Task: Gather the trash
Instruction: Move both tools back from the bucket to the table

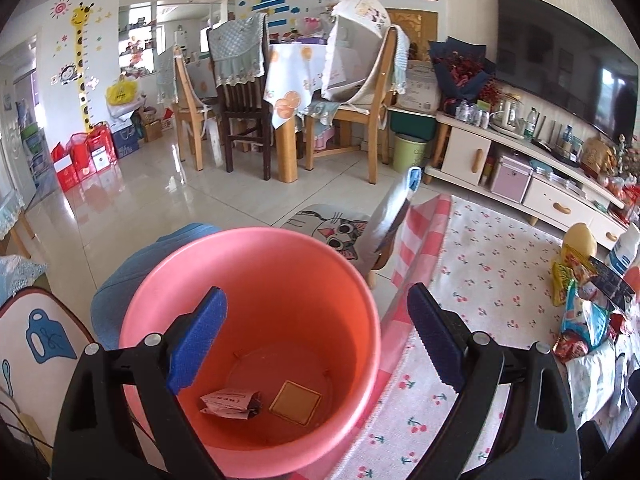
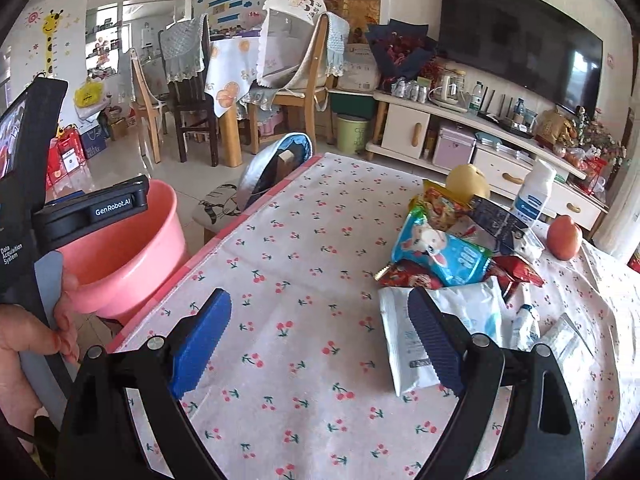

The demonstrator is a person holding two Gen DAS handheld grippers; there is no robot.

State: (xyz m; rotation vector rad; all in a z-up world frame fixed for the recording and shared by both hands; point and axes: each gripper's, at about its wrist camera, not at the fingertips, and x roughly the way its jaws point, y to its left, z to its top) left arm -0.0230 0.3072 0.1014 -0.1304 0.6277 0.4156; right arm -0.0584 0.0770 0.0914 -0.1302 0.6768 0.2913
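Note:
A pink bin (image 1: 256, 280) stands beside the table's left edge; a crumpled wrapper (image 1: 230, 402) and a flat tan packet (image 1: 295, 402) lie on its bottom. My left gripper (image 1: 316, 340) is open and empty, hovering over the bin's mouth. The bin also shows in the right wrist view (image 2: 124, 264). My right gripper (image 2: 320, 344) is open and empty above the cherry-print tablecloth (image 2: 300, 260). A white wipes pack (image 2: 404, 344) lies by its right finger. A pile of snack wrappers (image 2: 444, 248) lies beyond it.
A yellow pear (image 2: 468, 182), a white bottle (image 2: 534, 196) and an orange fruit (image 2: 564, 236) stand behind the wrappers. Small white packets (image 2: 560, 340) lie at the right. A stool with a cat cushion (image 1: 332, 232) and a silver bag (image 2: 272, 168) sit past the table's far corner.

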